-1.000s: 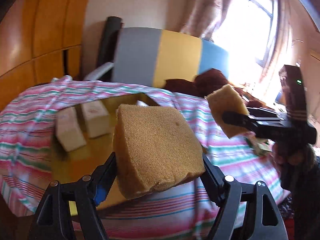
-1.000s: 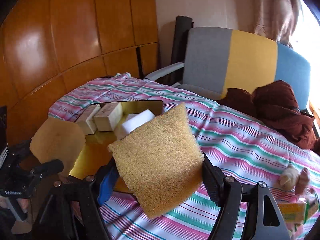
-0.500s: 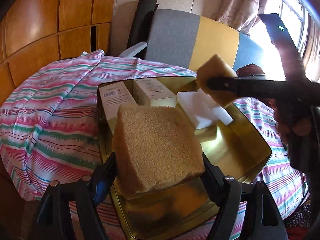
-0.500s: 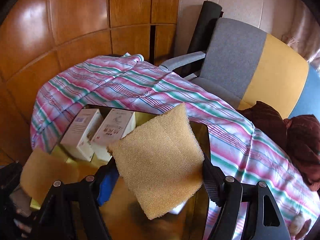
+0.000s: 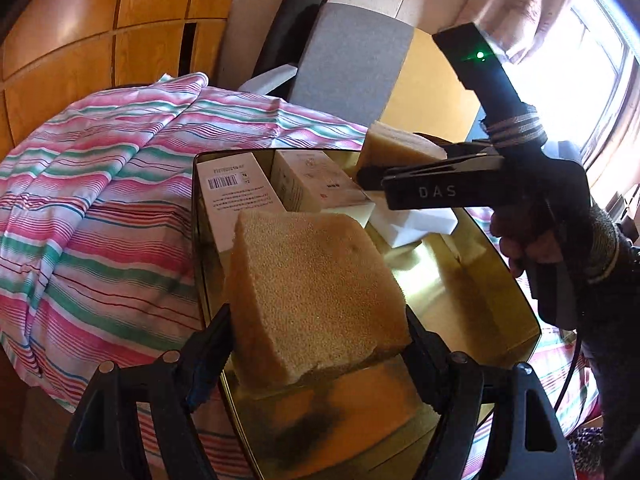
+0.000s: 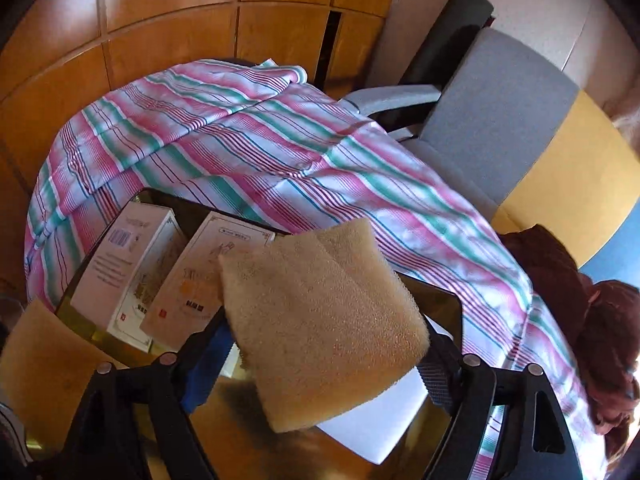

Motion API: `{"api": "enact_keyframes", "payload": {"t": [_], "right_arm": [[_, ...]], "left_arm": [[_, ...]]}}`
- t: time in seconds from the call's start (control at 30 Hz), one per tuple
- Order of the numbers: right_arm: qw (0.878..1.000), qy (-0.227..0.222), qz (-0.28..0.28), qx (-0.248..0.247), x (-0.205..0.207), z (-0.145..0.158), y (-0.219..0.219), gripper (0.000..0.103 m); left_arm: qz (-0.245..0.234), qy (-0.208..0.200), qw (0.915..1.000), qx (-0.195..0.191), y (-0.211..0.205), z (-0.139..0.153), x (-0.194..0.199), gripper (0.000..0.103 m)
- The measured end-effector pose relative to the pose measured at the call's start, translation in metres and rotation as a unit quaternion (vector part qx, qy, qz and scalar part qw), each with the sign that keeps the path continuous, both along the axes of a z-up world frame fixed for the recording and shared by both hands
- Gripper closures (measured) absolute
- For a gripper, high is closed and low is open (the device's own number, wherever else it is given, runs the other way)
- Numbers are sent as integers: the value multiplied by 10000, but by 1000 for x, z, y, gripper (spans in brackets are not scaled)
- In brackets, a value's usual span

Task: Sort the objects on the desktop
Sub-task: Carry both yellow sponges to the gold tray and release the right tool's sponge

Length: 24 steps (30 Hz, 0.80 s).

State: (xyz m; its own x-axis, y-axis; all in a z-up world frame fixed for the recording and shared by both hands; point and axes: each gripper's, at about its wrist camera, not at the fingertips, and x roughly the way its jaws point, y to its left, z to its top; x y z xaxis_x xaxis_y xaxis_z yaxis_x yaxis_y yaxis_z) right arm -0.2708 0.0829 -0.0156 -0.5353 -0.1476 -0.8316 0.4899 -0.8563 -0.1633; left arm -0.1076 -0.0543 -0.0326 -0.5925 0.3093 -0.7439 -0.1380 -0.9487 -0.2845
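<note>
My left gripper (image 5: 318, 322) is shut on a thick tan sponge (image 5: 316, 292), held low over the near part of a gold tray (image 5: 464, 292). My right gripper (image 6: 324, 334) is shut on a second tan sponge (image 6: 324, 320) above the tray's far side. In the left wrist view this second sponge (image 5: 390, 148) hangs over the white foam blocks (image 5: 412, 226). Two white cartons (image 5: 236, 196) (image 5: 316, 180) lie side by side at the tray's far left. The right wrist view also shows both cartons (image 6: 132, 264) (image 6: 208, 276).
The tray lies on a pink, green and white striped cloth (image 5: 100, 200). A grey, yellow and blue chair (image 6: 504, 128) stands behind the table, with dark brown fabric (image 6: 560, 280) on it. Wooden wall panels (image 6: 160, 40) are at the back left. A person's hand (image 5: 520, 248) holds the right gripper.
Both grippers have moved forward and down from beside the table to over the gold tray, each still holding its sponge. The right gripper now hangs over the white blocks.
</note>
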Motion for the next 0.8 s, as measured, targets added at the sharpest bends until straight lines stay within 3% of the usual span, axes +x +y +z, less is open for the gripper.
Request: {"api": "enact_keyframes", "payload": {"t": [0.2, 0.43, 0.57, 0.63, 0.73, 0.8], "right_arm": [[9967, -102, -74, -797, -2, 11, 14, 4], [9893, 60, -275, -1430, 7, 29, 36, 3], [9818, 139, -470, -1834, 19, 37, 57, 3], [9780, 202, -599, -1987, 32, 38, 70, 3], [9716, 297, -798, -2207, 54, 38, 92, 3], [9671, 339, -894, -2359, 72, 36, 107, 3]], "left_arm": [[22, -37, 10000, 51, -1, 1, -4, 21], [66, 199, 9997, 106, -2, 14, 2, 20], [146, 350, 9989, -274, 1, 14, 1, 20], [108, 267, 9988, -397, 2, 8, -5, 20], [-121, 50, 9998, -123, 2, -2, -13, 20], [-95, 55, 9998, -144, 3, -3, -14, 19]]}}
